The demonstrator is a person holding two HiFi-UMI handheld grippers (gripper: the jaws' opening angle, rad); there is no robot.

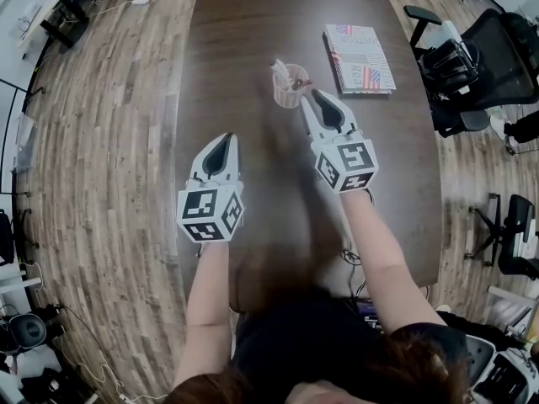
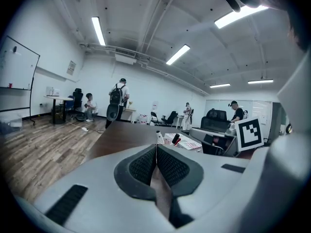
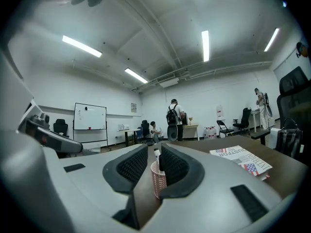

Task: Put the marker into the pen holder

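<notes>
The marker [image 1: 280, 69] seems already upright in the pen holder [image 1: 287, 93] at upper centre; the right gripper [image 1: 315, 96], spread and empty, sits just beside it, the left gripper [image 1: 224, 139] pressed together lower left, so next comes drawing clear

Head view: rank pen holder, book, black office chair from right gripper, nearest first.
1. Pen holder: just ahead-left of the right gripper tips.
2. Book: ahead and to the right, on the table.
3. Black office chair: off the table, on the floor at far right.
</notes>
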